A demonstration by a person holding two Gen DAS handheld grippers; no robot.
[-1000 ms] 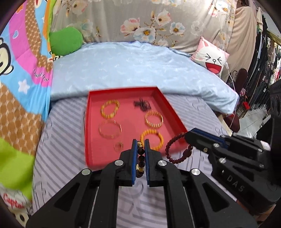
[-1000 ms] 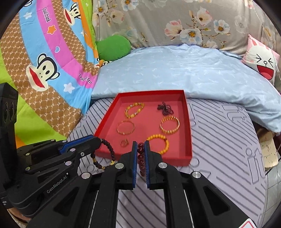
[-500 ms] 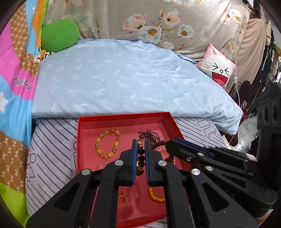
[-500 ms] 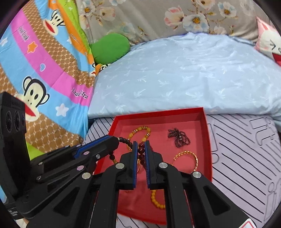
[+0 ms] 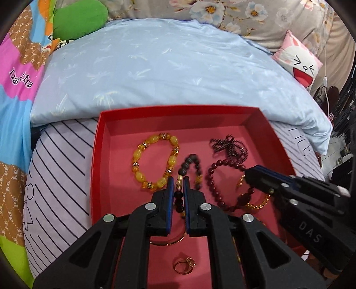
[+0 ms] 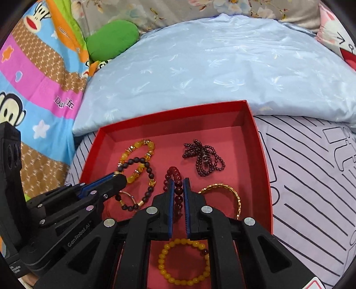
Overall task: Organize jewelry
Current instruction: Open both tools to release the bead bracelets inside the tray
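A red tray (image 5: pixel 98 155) (image 6: pixel 264 177) lies on the striped bedsheet. My left gripper (image 5: pixel 178 184) (image 6: pixel 121 177) is shut on a dark bead bracelet (image 5: pixel 191 164) (image 6: pixel 146 169) with gold beads, held over the tray's middle. My right gripper (image 6: pixel 178 184) (image 5: pixel 247 175) is shut on a dark red bead bracelet (image 6: pixel 174 177) (image 5: pixel 213 184), held over the tray just right of the left one. In the tray lie an amber bracelet (image 5: pixel 155 162) (image 6: pixel 140 146), a dark red bead necklace (image 6: pixel 203 157) (image 5: pixel 231 146), a gold bangle (image 6: pixel 224 191), a yellow bead bracelet (image 6: pixel 184 260) and rings (image 5: pixel 184 265).
A light blue quilt (image 5: pixel 166 66) is bunched just behind the tray. A green cushion (image 5: pixel 80 16) and a cartoon blanket (image 6: pixel 33 77) are at the left. A pink cat pillow (image 5: pixel 298 60) is at the far right.
Both grippers have moved forward and down over the tray, each still holding its bracelet. The tray now fills the lower half of both views.
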